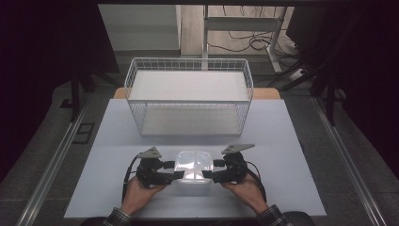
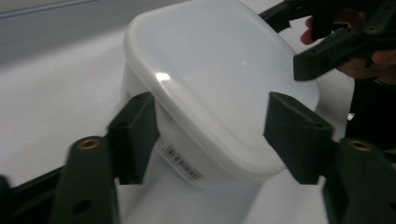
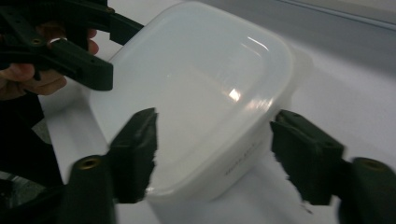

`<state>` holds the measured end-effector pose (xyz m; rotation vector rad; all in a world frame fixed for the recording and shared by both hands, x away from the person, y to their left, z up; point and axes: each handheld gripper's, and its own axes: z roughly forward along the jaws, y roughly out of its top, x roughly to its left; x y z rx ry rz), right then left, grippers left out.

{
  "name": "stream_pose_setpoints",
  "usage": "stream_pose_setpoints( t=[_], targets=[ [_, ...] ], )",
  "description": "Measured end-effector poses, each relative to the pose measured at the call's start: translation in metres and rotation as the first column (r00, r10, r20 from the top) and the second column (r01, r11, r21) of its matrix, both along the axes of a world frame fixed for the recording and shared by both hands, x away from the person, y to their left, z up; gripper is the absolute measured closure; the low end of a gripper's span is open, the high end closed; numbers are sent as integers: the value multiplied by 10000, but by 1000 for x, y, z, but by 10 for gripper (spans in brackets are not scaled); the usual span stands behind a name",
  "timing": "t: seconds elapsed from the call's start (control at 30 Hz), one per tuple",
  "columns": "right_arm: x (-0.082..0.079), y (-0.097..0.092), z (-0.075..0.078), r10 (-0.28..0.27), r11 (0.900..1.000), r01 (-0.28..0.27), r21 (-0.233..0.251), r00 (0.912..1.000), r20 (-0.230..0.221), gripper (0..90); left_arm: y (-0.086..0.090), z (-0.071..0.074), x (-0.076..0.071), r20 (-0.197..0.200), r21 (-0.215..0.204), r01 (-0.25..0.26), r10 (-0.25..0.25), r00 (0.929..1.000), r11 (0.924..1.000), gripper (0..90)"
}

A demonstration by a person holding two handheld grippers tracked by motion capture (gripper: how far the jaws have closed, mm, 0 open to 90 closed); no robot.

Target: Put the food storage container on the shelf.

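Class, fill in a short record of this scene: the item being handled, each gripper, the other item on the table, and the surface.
item: white lidded container, upright on the table
left gripper: jaws flank the container's left end
right gripper: jaws flank its right end
other item: white wire basket, beyond the container, apart from it
surface: pale table

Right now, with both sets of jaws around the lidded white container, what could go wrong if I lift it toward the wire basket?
1. The left gripper and right gripper bracket the white container near its smooth lid; the jaws may grip the rim and pop the lid.
2. Uneven squeeze could tilt or slip the glossy tub.
3. The wire basket has a tall front wall; a low carry could catch on it.
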<state>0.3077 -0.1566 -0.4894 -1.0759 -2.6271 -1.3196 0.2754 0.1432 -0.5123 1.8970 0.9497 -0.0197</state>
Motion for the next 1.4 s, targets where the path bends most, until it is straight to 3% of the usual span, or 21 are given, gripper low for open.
stream_pose_setpoints(
  t=[0.13, 0.2, 0.3, 0.37, 0.43, 0.53, 1.0, 1.4],
  targets=[
    [-10, -8, 6, -248, 9996, 250, 150, 9996, -137, 546, 6, 4, -7, -89, -204, -145, 144, 9999, 9997, 552],
    [-11, -9, 7, -286, 9994, 290, 207, 9994, -195, 580, 7, 5, -10, -90, -271, -235, 233, 9997, 9994, 581],
    [-14, -14, 10, -719, 9950, 742, 673, 9968, -358, 670, 9, 7, -13, 58, -473, -571, 574, 9983, 9973, 661],
    [-14, -15, 11, -912, 9931, 923, 730, 9957, -179, 718, 10, 8, -12, 143, -717, -742, 754, 9970, 9947, 714],
    [-16, -16, 12, -1203, 9902, 1194, 723, 9927, 75, 781, 10, 8, -12, 378, -589, -805, 828, 9958, 9950, 792],
    [-16, -15, 12, -1326, 9898, 1302, 582, 9904, 400, 782, 8, 8, -11, 361, -584, -967, 989, 9944, 9936, 795],
    [-9, -13, 20, -1553, 9848, 1444, 963, 9808, 1182, 783, 6, 19, -1, 886, -336, -1316, 1341, 9870, 9907, 795],
    [19, 0, 33, -1507, 9843, 1318, 1176, 9739, 1696, 782, 16, 36, 24, 1384, -285, -1719, 1742, 9749, 9847, 794]
  ],
)
